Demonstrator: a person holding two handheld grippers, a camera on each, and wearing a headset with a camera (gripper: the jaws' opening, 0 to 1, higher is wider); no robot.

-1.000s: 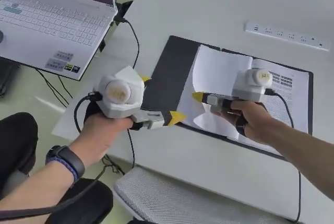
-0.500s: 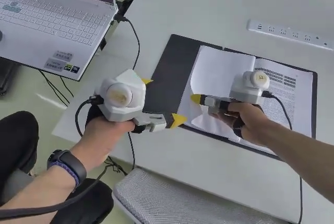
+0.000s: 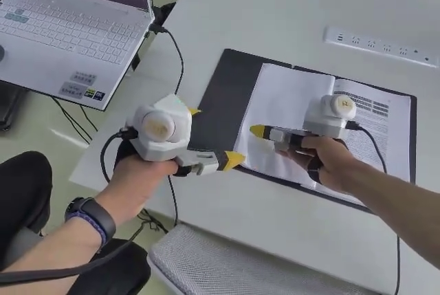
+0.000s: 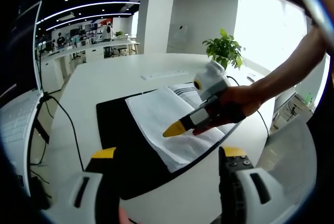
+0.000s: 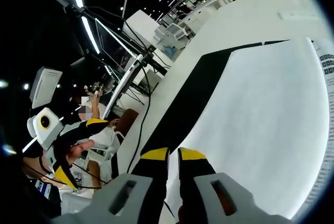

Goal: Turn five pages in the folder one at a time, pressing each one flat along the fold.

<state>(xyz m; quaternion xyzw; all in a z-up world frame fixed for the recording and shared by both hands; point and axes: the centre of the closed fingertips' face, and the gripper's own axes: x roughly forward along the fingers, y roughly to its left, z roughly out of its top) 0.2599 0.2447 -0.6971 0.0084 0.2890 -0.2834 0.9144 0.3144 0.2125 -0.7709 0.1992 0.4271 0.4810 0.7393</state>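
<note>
The turned page (image 3: 282, 102) has settled. A second ago it stood up in a bulge over the middle of the black folder (image 3: 220, 95); now it lies nearly flat on the folder's left half, with the printed page (image 3: 385, 113) exposed at 3 o'clock of it.

The right gripper (image 3: 258, 130) has slid toward 9 o'clock across the sheet. Its jaws are drawn together with nothing between them, and its yellow tip is low over the paper (whether it actually touches I cannot tell).

The left gripper (image 3: 230, 159) hangs past the near edge of the white table (image 3: 289, 6), at 7 o'clock of the folder, jaws spread wide and empty.

By my reading this page is turned and laid down. The press along the fold, which lies back toward 3 o'clock behind the tip, looks like the part left to do.
</note>
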